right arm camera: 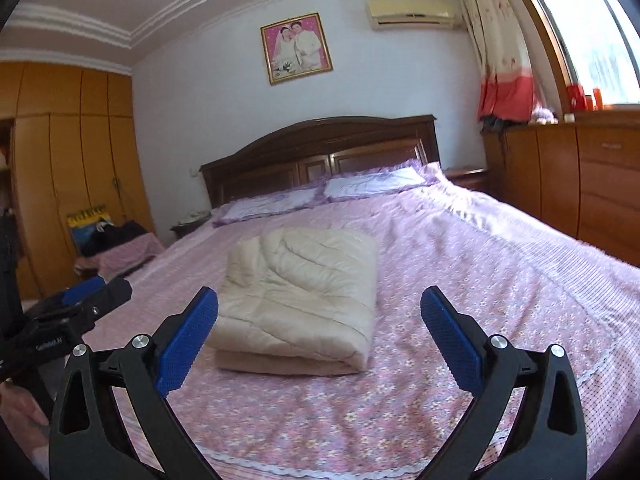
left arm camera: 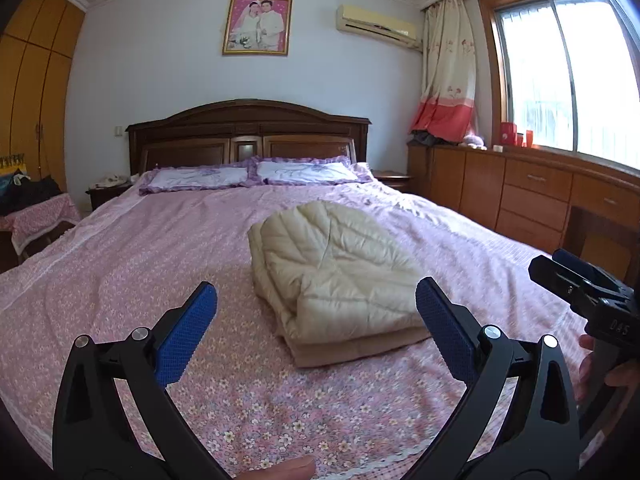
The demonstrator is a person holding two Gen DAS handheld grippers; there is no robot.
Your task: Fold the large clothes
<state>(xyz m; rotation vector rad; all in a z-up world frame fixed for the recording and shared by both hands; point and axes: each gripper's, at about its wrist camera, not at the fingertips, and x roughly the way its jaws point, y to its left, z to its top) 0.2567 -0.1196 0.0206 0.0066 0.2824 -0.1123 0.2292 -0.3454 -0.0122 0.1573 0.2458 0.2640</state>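
Note:
A cream quilted garment [left arm camera: 336, 276] lies folded into a thick rectangle on the pink floral bedspread [left arm camera: 120, 264], near the foot half of the bed. My left gripper [left arm camera: 316, 300] is held open above the bedspread, short of the garment, with nothing between its blue pads. In the right wrist view the same folded garment [right arm camera: 300, 300] sits just beyond my right gripper [right arm camera: 320, 304], which is also open and holds nothing. Each gripper shows at the edge of the other's view: the right gripper [left arm camera: 576, 280] and the left gripper [right arm camera: 88, 296].
Two purple-frilled pillows [left arm camera: 256, 176] lie against the dark wooden headboard [left arm camera: 248, 128]. Wooden drawers [left arm camera: 528, 192] run under the window on the right. A cloth-covered stand with dark items [left arm camera: 36, 208] and a wardrobe [left arm camera: 32, 96] stand on the left.

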